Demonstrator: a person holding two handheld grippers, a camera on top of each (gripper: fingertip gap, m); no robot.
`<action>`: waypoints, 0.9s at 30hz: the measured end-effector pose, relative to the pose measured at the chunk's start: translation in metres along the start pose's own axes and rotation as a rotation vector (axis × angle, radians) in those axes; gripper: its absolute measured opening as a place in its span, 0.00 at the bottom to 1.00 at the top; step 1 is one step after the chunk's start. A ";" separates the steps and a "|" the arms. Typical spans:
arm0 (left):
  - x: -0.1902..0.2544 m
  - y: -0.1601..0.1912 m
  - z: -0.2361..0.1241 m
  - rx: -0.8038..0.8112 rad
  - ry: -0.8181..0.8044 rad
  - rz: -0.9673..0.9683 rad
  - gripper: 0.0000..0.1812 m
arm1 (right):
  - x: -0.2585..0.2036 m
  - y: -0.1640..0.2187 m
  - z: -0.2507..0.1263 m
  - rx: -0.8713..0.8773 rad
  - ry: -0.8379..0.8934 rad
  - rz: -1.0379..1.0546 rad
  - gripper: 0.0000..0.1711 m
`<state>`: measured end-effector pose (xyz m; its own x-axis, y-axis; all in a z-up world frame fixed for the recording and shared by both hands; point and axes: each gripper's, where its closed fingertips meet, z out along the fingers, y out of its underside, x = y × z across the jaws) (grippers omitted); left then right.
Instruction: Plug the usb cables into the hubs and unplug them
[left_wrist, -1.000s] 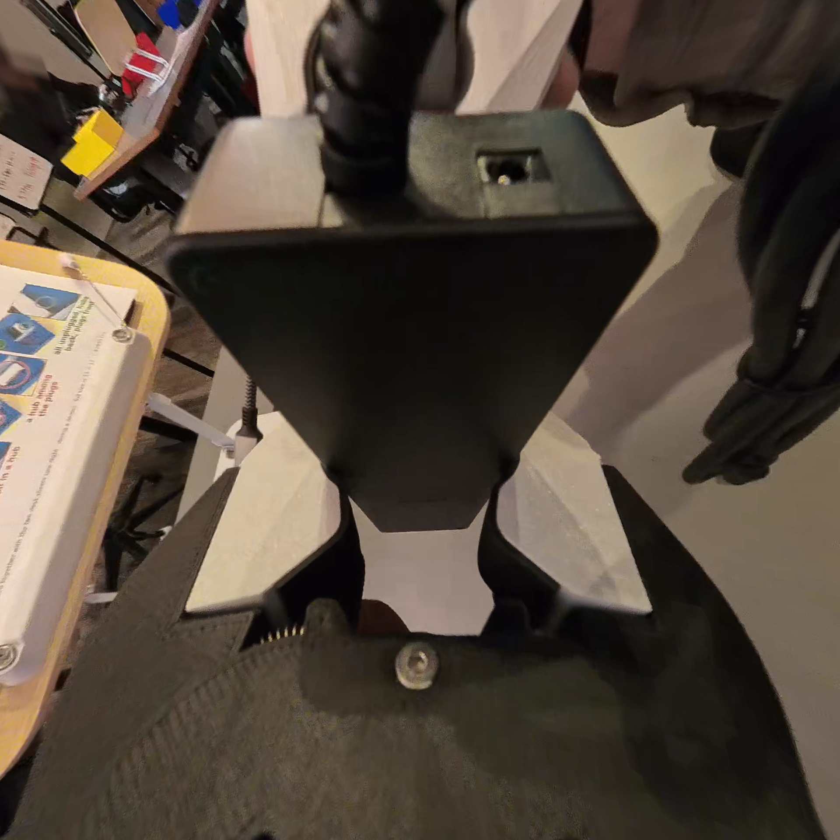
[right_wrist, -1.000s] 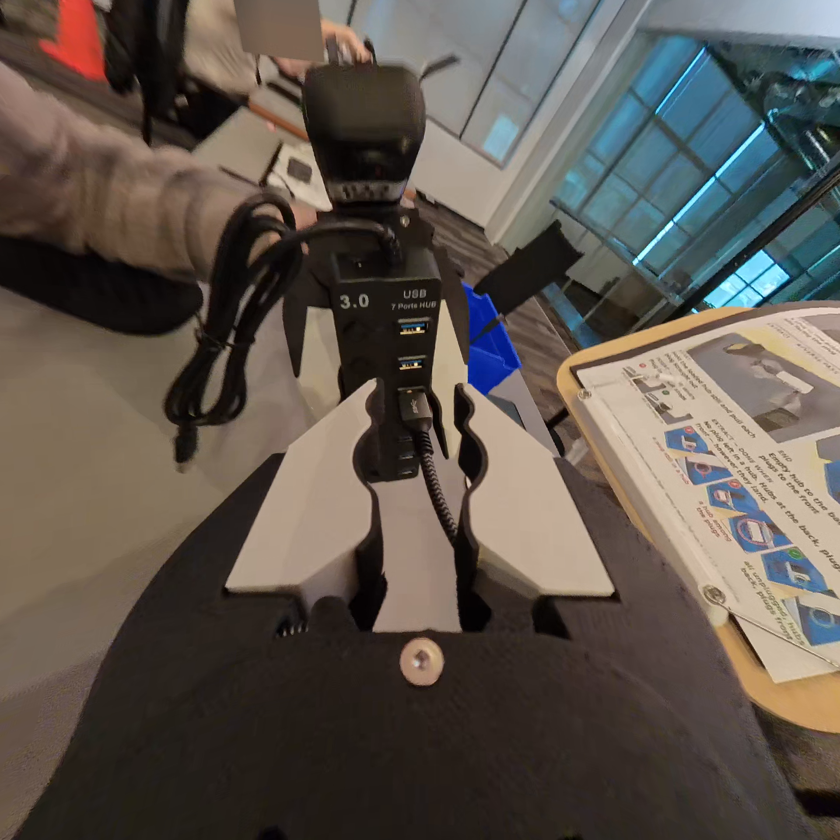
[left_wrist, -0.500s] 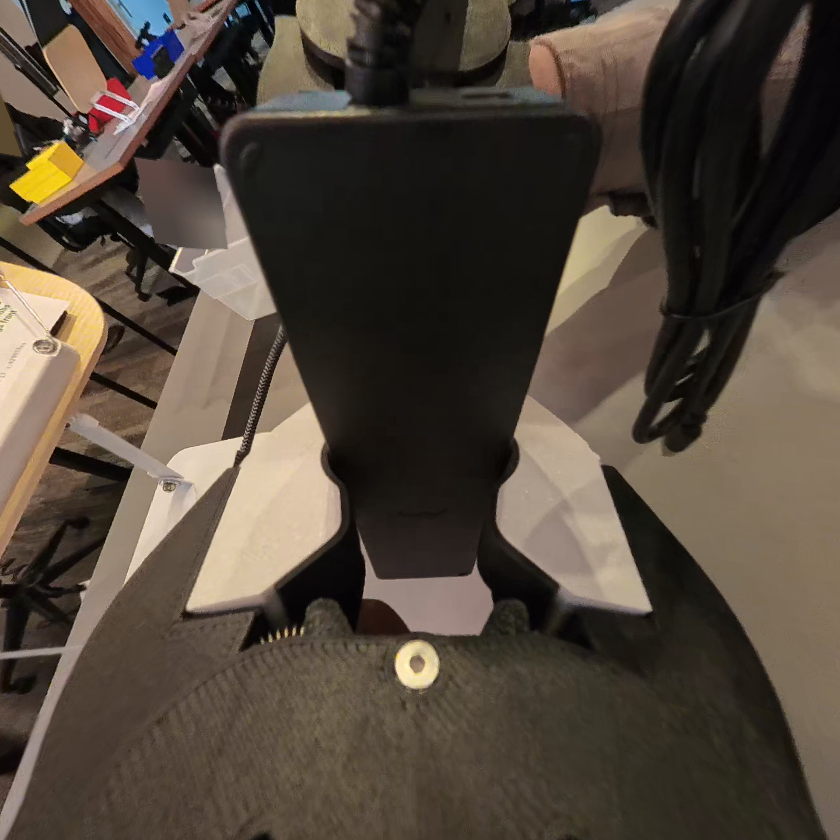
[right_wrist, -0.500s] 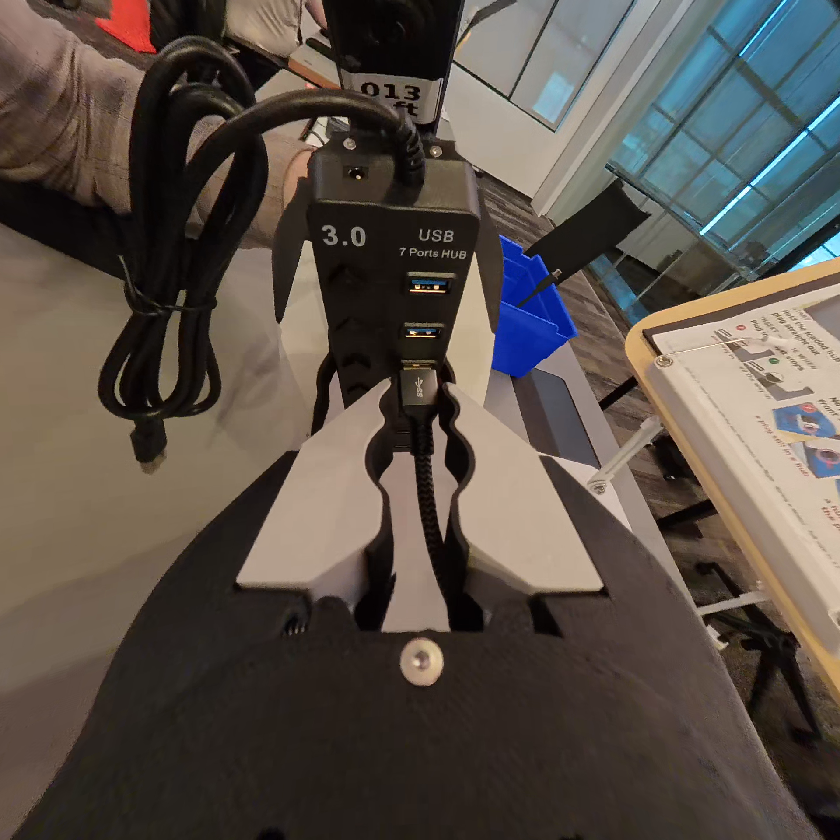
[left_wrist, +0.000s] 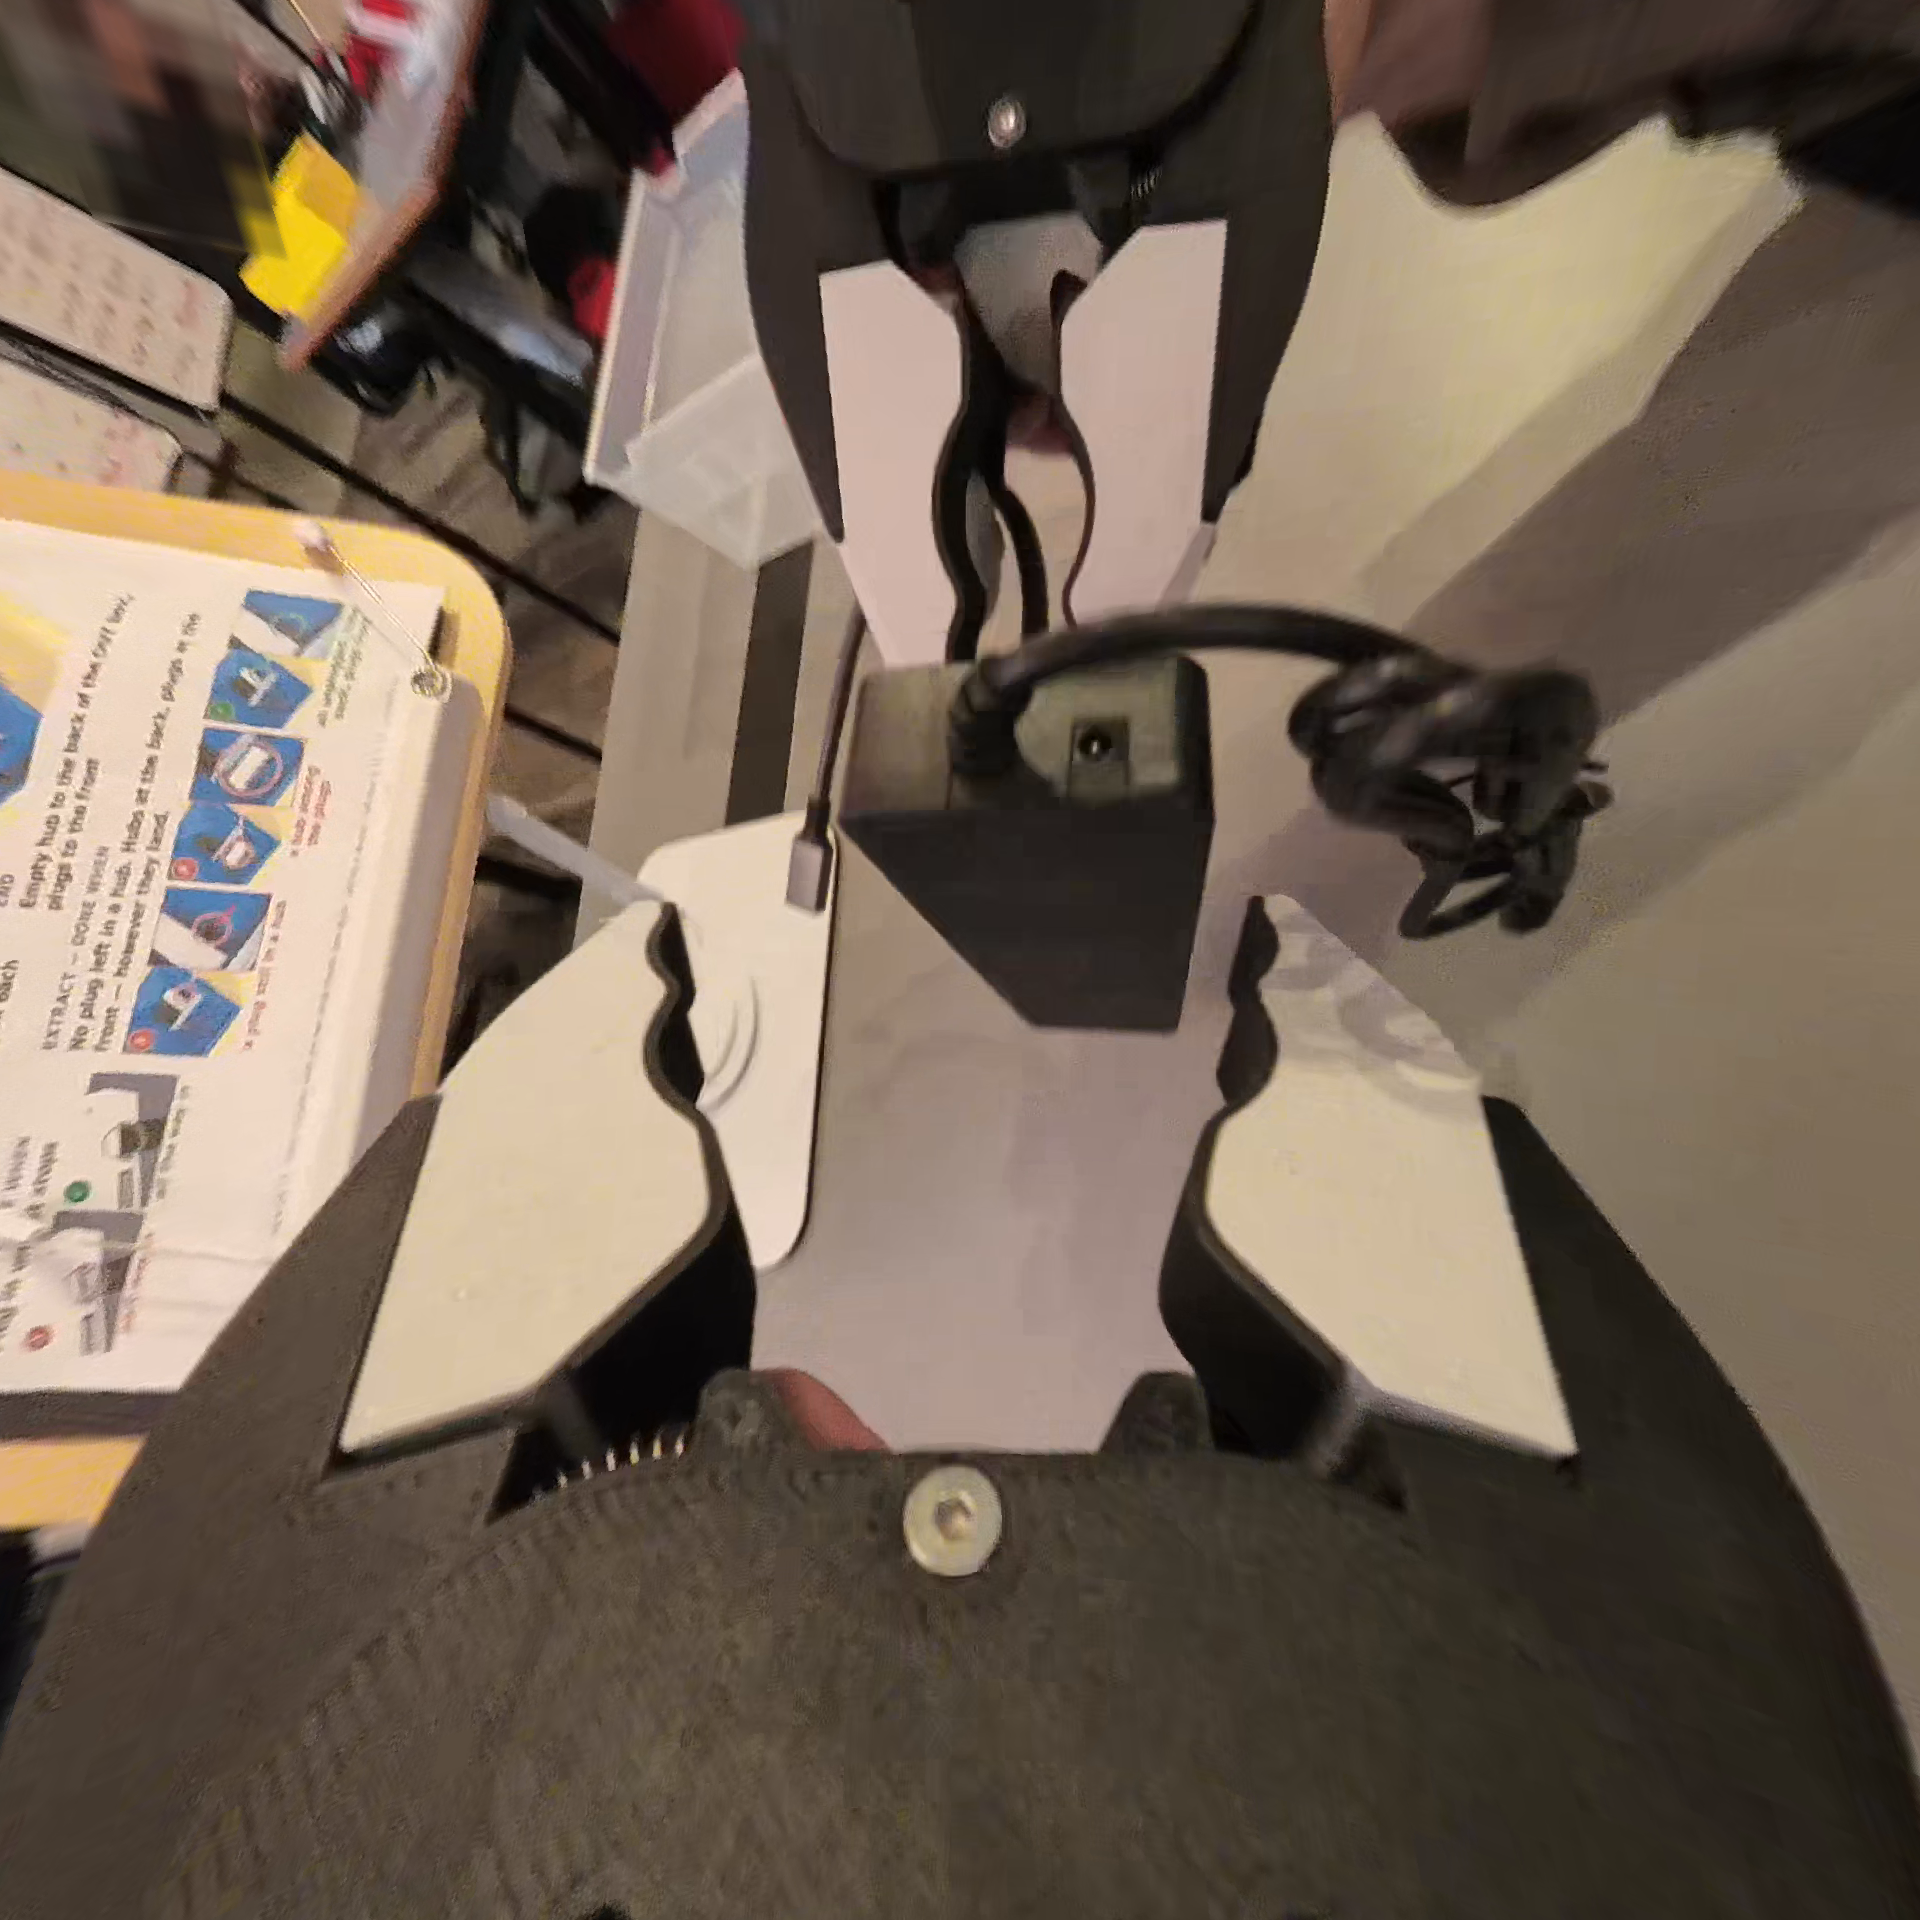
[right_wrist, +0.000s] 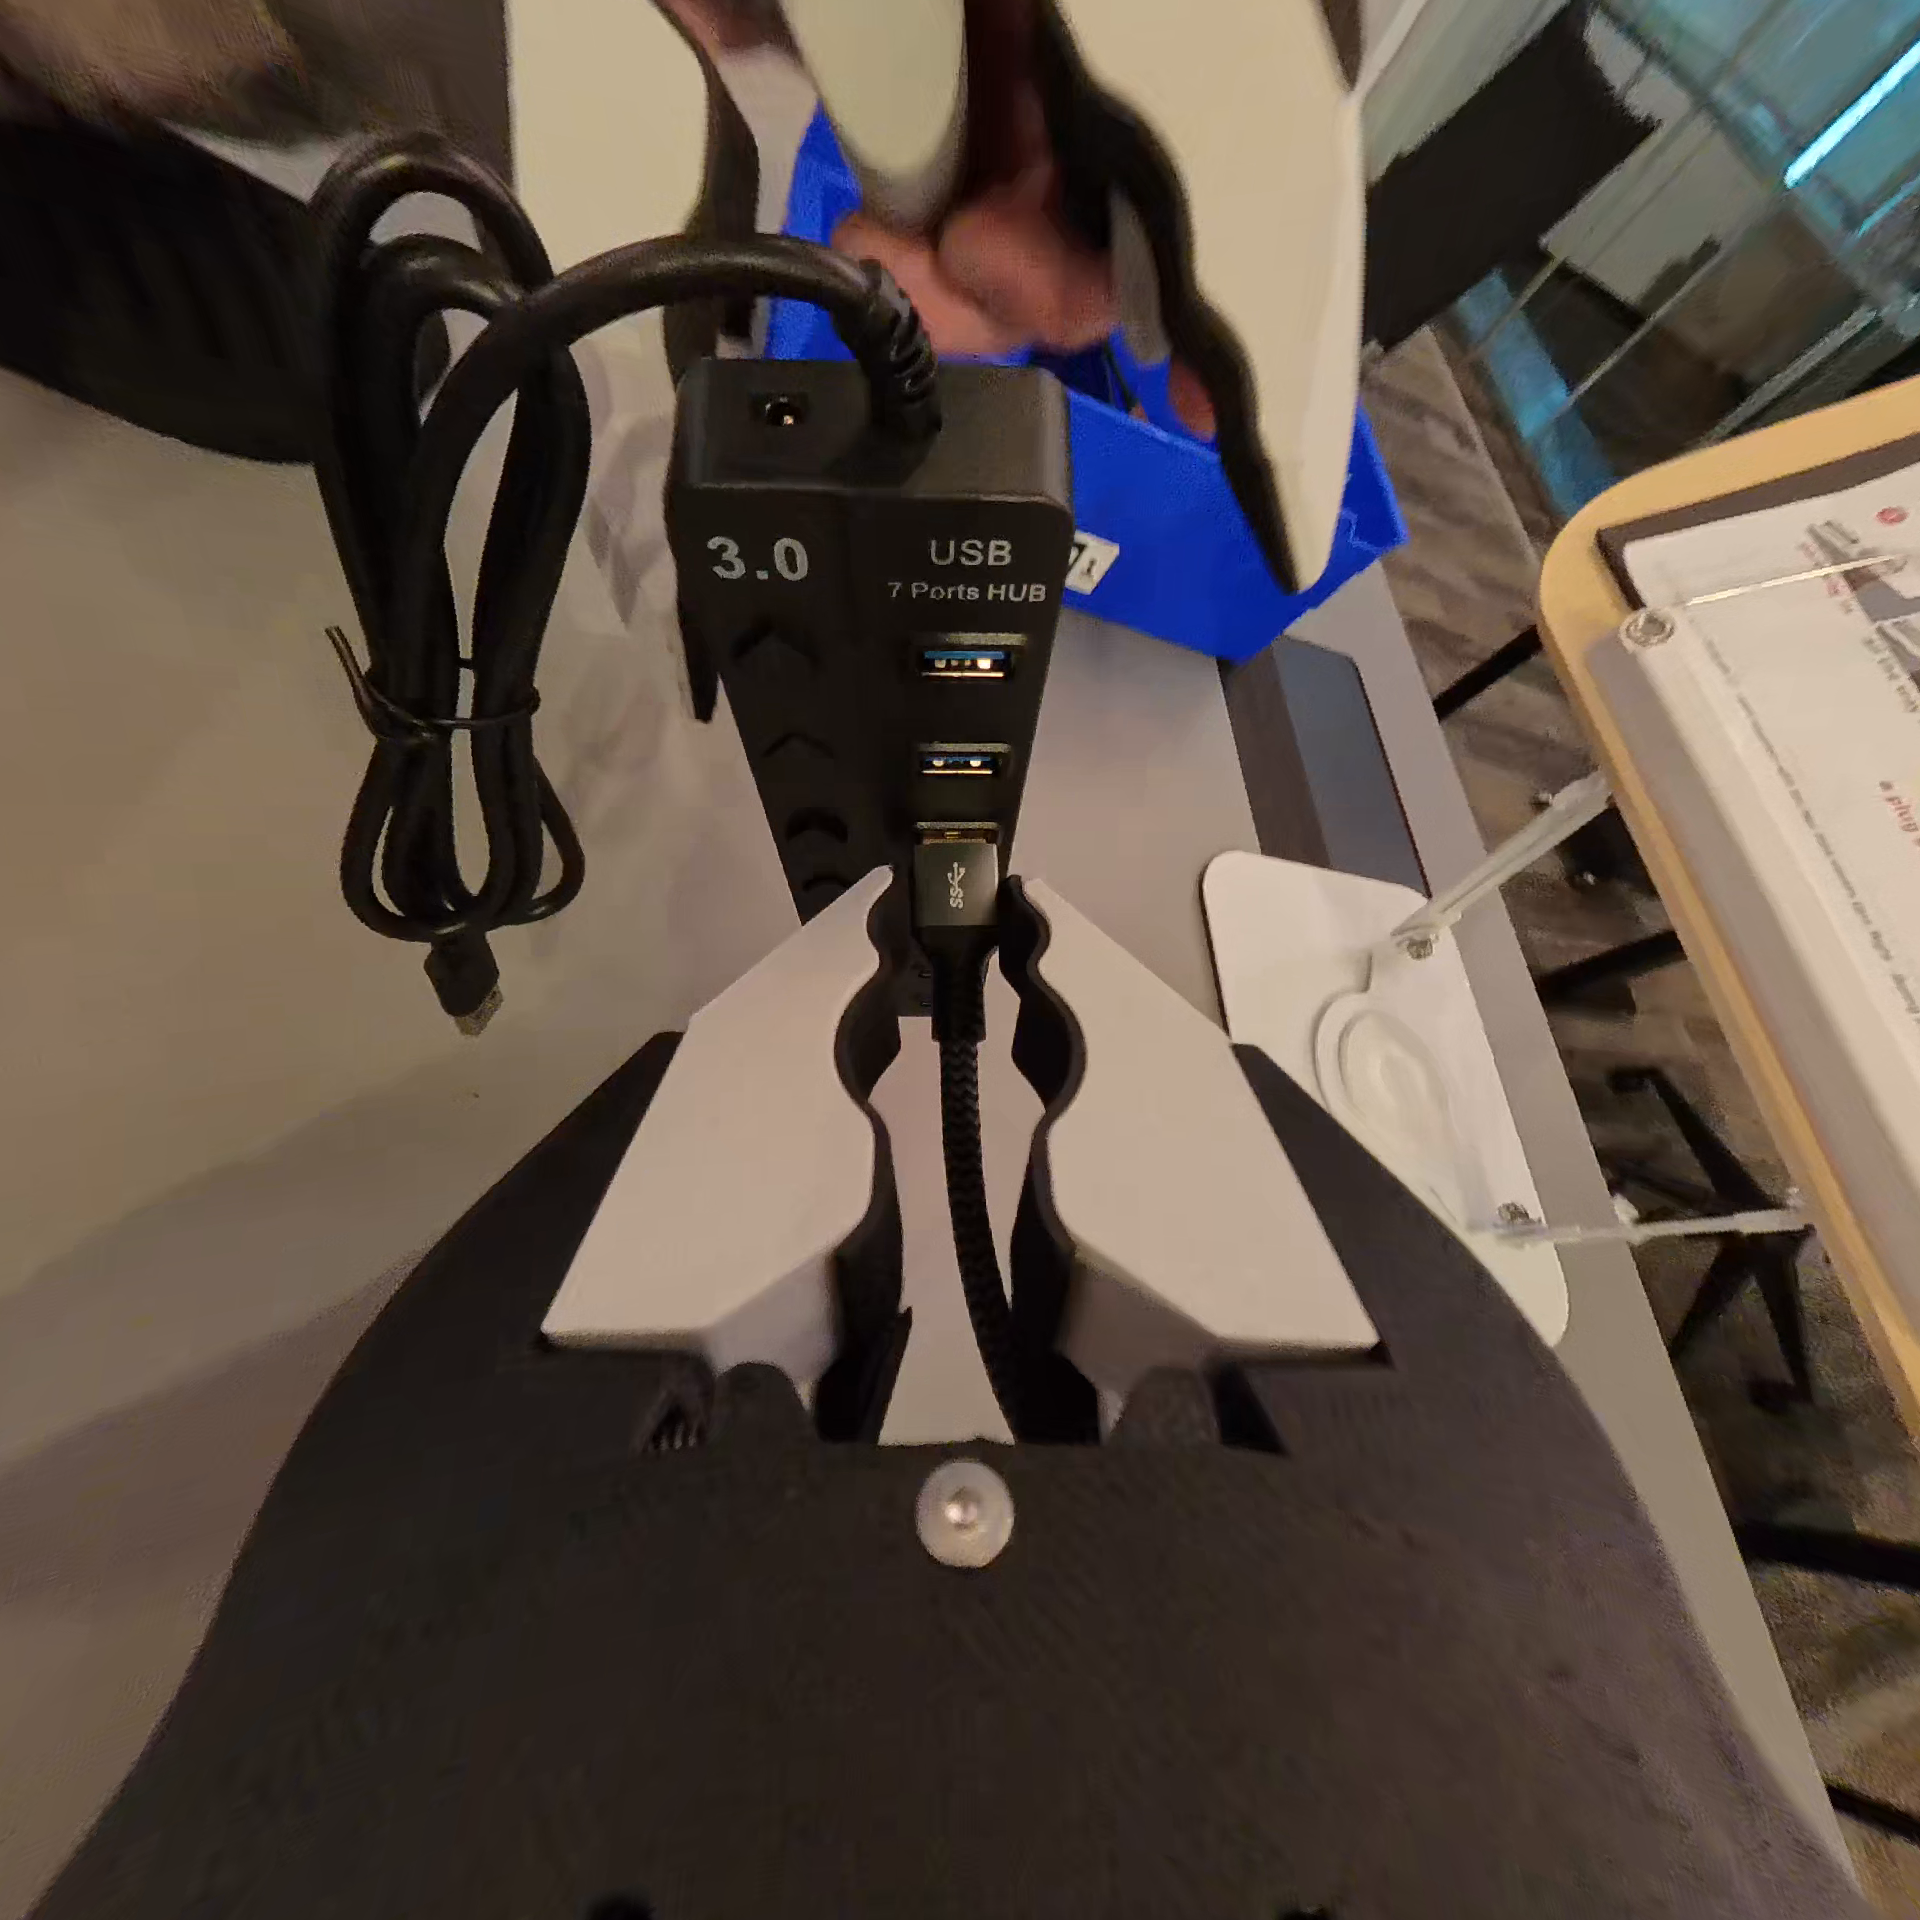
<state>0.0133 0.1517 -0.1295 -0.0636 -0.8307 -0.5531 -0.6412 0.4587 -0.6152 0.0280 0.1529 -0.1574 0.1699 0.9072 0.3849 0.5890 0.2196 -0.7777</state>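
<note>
Two grippers face each other over the grey table (right_wrist: 208, 1039). Half a second ago the left gripper (left_wrist: 961, 935) clamped the near end of the black USB hub (left_wrist: 1029, 831); now its white fingers (left_wrist: 551, 1174) stand wide apart, clear of the hub on both sides, with bare table between them. The hub's back face and cable end point at this camera, its near end no longer between the fingers, and it appears lifted off the surface. The right gripper (right_wrist: 945, 914) is closed narrowly on the dark braided USB plug (right_wrist: 956, 873), as it was earlier, with the plug seated in the hub's third port and the braided cable running back between the fingers. Two blue ports above it are empty.

Beyond the hub in the right wrist view, the left gripper's open fingers (right_wrist: 1299, 312) loom blurred at the top of the frame. The hub's own black cable arcs out of its top end to a tied bundle (right_wrist: 447, 707) hanging at the left, free of the table.

A white stand base (right_wrist: 1382, 1060) lies on the table near its right edge, the propped instruction sheet (left_wrist: 177, 935) beside it and a blue bin (right_wrist: 1174, 540) farther back. Leftward the table lies open.
</note>
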 end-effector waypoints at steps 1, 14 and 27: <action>0.001 0.002 -0.002 -0.051 0.004 0.028 0.56 | -0.001 0.002 0.002 -0.029 0.002 0.000 0.08; 0.017 0.009 0.015 -0.311 0.140 0.088 0.53 | -0.002 0.008 0.012 -0.168 0.045 0.020 0.08; 0.000 0.009 0.027 -0.335 0.048 0.130 0.47 | 0.005 0.015 0.011 -0.245 0.094 0.067 0.08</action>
<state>0.0276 0.1648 -0.1500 -0.1920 -0.7899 -0.5824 -0.8400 0.4391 -0.3187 0.0289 0.1645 -0.1729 0.2813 0.8768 0.3901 0.7458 0.0561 -0.6639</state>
